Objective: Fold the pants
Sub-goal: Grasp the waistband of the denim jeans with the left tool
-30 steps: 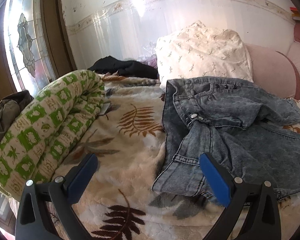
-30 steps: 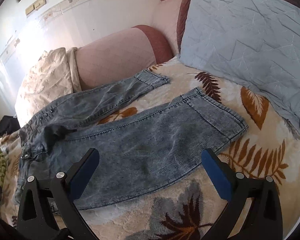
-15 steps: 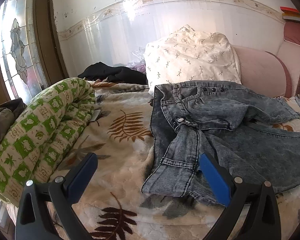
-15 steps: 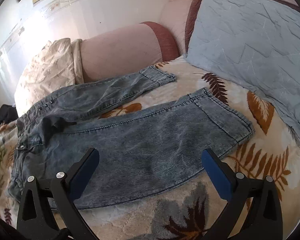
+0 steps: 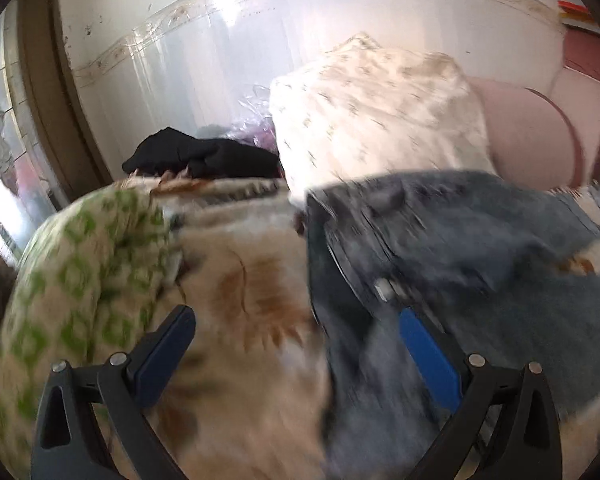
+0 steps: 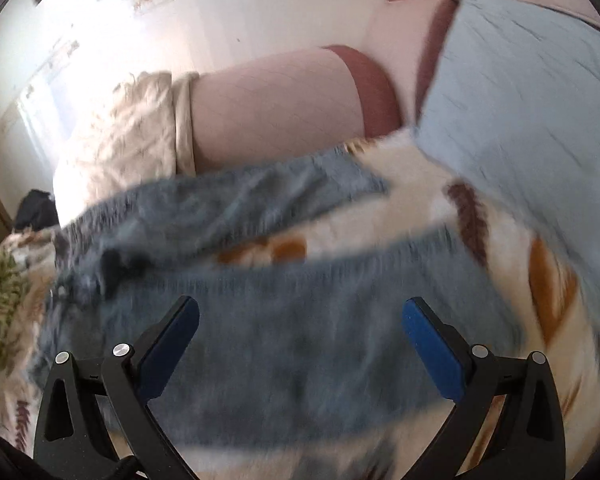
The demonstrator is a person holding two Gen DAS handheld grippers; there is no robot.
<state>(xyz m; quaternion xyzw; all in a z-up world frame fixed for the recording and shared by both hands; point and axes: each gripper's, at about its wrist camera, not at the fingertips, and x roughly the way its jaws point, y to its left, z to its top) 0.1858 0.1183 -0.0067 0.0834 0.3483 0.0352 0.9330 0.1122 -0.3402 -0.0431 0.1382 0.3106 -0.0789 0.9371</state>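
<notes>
Grey-blue denim pants lie spread on a leaf-patterned blanket, waist to the left, legs running right. In the right wrist view the near leg and the far leg lie apart. My left gripper is open and empty, low over the waistband edge, its right finger over the denim. My right gripper is open and empty, close above the near leg. Both views are motion-blurred.
A rolled green-and-white quilt lies at the left. A cream pillow and black clothing sit by the wall. A pink headboard cushion and a light blue pillow lie at the right.
Both grippers have moved forward and down toward the pants, which now look larger and blurred. Both stay open.
</notes>
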